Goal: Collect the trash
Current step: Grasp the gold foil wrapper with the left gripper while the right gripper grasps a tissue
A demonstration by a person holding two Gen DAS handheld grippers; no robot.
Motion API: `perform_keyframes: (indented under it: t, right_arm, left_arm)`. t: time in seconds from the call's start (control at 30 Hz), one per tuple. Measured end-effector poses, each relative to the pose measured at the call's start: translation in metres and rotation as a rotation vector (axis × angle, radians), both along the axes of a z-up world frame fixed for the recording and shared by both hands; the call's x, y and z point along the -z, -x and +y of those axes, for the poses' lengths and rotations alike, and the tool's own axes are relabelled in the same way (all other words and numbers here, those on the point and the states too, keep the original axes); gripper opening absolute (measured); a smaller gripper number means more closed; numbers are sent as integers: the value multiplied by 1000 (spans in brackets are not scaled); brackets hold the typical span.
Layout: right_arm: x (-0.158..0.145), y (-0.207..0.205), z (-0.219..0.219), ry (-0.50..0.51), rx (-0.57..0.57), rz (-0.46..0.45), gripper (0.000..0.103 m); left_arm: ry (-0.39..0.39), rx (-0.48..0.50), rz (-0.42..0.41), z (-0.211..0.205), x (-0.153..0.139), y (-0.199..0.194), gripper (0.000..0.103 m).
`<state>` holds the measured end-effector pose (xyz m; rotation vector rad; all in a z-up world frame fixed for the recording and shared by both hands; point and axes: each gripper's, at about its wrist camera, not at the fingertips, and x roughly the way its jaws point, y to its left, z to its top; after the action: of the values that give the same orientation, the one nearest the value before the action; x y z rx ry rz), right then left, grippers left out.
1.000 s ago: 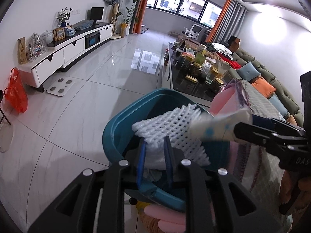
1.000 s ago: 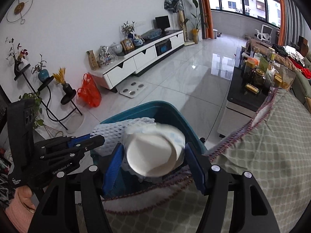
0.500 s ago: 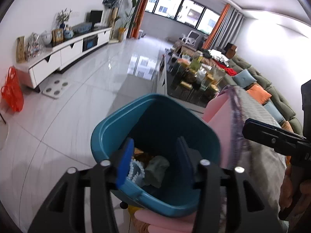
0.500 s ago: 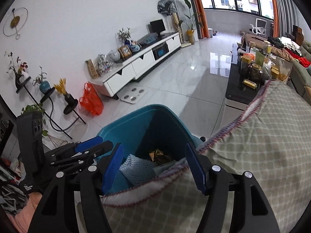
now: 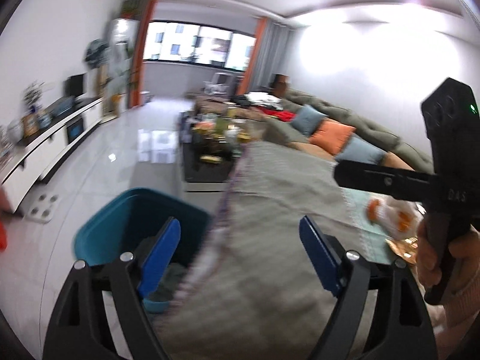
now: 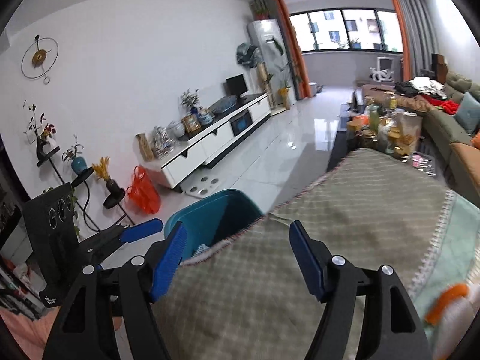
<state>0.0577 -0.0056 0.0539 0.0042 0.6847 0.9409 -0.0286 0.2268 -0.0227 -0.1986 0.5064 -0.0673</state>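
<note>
Since the earlier frames the foam netting and the white paper piece have left both tongs and gone into the teal bin [image 5: 99,228], and both views have swung from the bin mouth toward the cloth-covered worktop [image 5: 270,210]. The left tongs [image 5: 240,258] now stand wide open with nothing between their blue fingers [image 5: 159,255], which sit over the fringed edge of the grey-green checked cloth, the bin just left of and below that edge. In the right wrist view the right tongs [image 6: 237,258] are likewise spread wide and empty, hovering over the same cloth [image 6: 345,210] with the bin [image 6: 207,213] beyond the left finger; a bit of pale netting shows inside the bin just past the cloth's edge. The left tongs appear at the left of that view [image 6: 141,230], a blue finger tip pointing toward the bin rim. On the worktop, well to the right of the bin, lies more trash: a blurred wrapper with orange patches [image 5: 390,213], behind and below the right tongs' dark body [image 5: 387,180] in the left view, and seen at the lower right corner in the right view [image 6: 450,300]. Its exact kind cannot be told through the blur. An orange plastic bag [image 6: 142,192] rests on the floor by the white TV cabinet [image 6: 210,147].
</note>
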Motion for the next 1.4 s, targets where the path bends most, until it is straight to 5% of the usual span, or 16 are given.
perform_keyframes:
  t: [0.63, 1.03, 1.4]
  right_arm:
    - [9, 28, -216, 32, 436, -1, 73]
    - [42, 22, -278, 100, 581, 73, 73]
    - [63, 13, -280, 95, 575, 134, 62]
  left_arm:
    - [-27, 516, 91, -188, 24, -14, 85]
    - [-3, 565, 221, -233, 44, -36, 83]
    - [148, 618, 333, -232, 57, -52, 53]
